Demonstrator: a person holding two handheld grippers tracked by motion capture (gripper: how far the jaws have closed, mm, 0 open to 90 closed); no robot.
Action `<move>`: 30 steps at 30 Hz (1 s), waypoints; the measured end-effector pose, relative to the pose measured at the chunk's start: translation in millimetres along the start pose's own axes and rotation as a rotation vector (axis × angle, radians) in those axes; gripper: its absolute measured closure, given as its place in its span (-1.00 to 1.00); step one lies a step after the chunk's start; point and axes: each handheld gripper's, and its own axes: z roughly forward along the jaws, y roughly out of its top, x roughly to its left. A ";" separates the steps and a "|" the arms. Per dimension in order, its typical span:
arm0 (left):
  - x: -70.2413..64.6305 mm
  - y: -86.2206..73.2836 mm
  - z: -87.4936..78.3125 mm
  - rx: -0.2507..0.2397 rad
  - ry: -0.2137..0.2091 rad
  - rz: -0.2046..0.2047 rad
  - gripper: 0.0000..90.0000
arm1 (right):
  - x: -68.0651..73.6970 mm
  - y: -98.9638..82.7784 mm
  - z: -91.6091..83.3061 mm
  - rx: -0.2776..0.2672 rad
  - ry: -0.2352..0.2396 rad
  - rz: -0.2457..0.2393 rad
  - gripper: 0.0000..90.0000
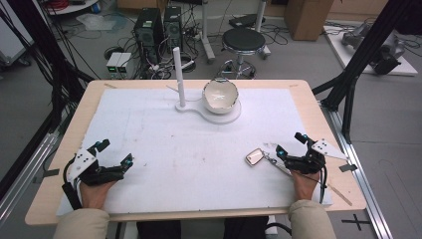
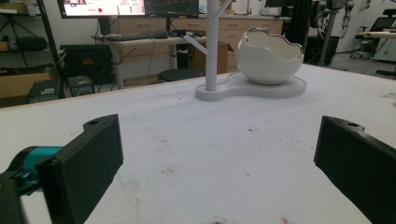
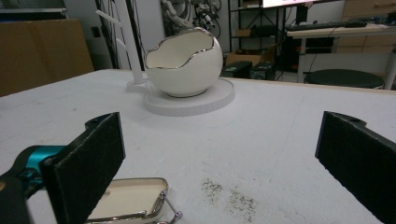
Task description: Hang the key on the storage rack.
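A wide white mat (image 1: pixel 164 149) covers most of the wooden table (image 1: pixel 318 114), and at its far middle sits a white stand (image 1: pixel 211 113) with an upright post (image 1: pixel 179 77) and an egg-shaped bowl (image 1: pixel 220 94) with a jagged, silver-edged rim. Nearer the person, on the right side of the mat, lies a small flat metal keyring tag (image 1: pixel 255 157) with its clip and ring trailing toward the right gripper (image 1: pixel 293 144).

From where I stand this looks like the very start: the reach for the tag, with nothing lifted yet. The right gripper rests low on the mat with its jaws spread wide and empty. In the right gripper view the tag (image 3: pixel 128 198) lies just beside the left-hand jaw, partly tucked behind it, not centred in the gap. So the next move, I'd say, calls for a small shift toward the tag to bring it between the pads, then a careful close on a thin piece lying flat on soft foam.

The left gripper (image 1: pixel 117 152) sits well apart at the near left, jaws likewise wide open and holding nothing.
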 end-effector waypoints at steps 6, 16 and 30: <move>0.1 -0.1 -0.2 0.000 -0.002 0.004 -0.96 | 0.1 0.0 -0.5 -0.002 -0.001 0.008 -0.99; -0.1 -0.1 -0.4 -0.005 0.001 0.002 -0.96 | -0.8 0.4 -0.4 -0.004 0.003 0.005 -0.99; 0.1 -0.1 -0.5 -0.006 0.004 0.006 -0.96 | -0.1 65.7 -27.0 0.021 0.051 -0.078 -0.99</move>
